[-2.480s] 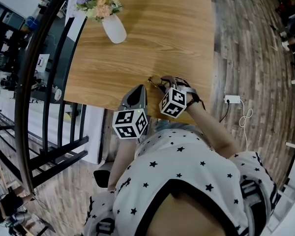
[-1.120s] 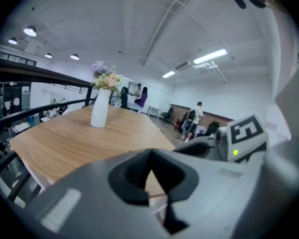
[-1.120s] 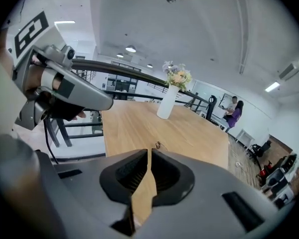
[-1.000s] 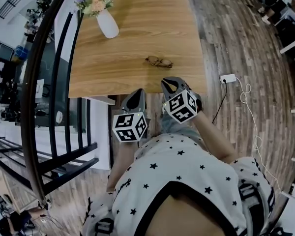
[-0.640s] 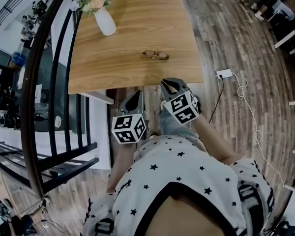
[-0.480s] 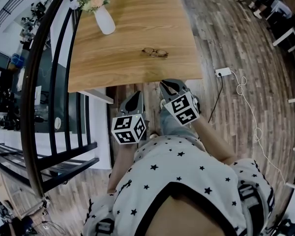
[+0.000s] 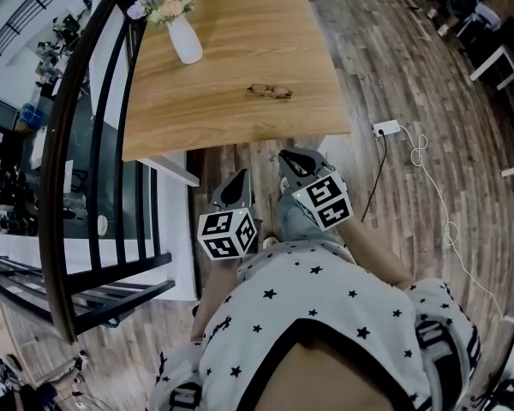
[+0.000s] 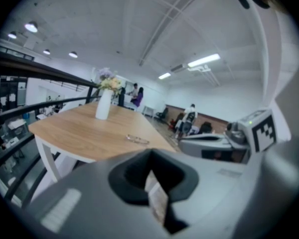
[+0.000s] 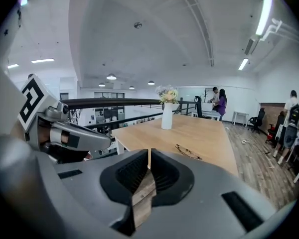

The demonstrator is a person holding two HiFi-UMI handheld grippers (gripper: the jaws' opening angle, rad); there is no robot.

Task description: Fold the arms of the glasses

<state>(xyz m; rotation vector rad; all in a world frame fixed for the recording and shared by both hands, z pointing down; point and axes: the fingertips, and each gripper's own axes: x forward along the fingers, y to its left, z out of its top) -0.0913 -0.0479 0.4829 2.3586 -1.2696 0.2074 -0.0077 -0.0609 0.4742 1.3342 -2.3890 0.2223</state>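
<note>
The thin-framed glasses point(image 7: 270, 92) lie alone on the wooden table point(image 7: 240, 41), near its front right corner. They also show small in the left gripper view point(image 8: 138, 140) and the right gripper view point(image 9: 188, 152); how their arms lie is too small to tell. Both grippers hang off the table's near edge, over the floor and close to my body. My left gripper point(image 7: 237, 181) is shut with nothing in it point(image 8: 150, 159). To its right, my right gripper point(image 7: 289, 157) is likewise shut and empty point(image 9: 149, 156). Neither touches the glasses.
A white vase of flowers point(image 7: 186, 41) stands at the table's far left. A black curved railing point(image 7: 86, 144) runs along the left. A power strip point(image 7: 385, 128) with a white cable lies on the plank floor at right. People stand far back point(image 9: 218, 101).
The right gripper was at the glasses on the table; it has let them lie there. Both grippers have drawn back off the table edge, and the table now sits farther away.
</note>
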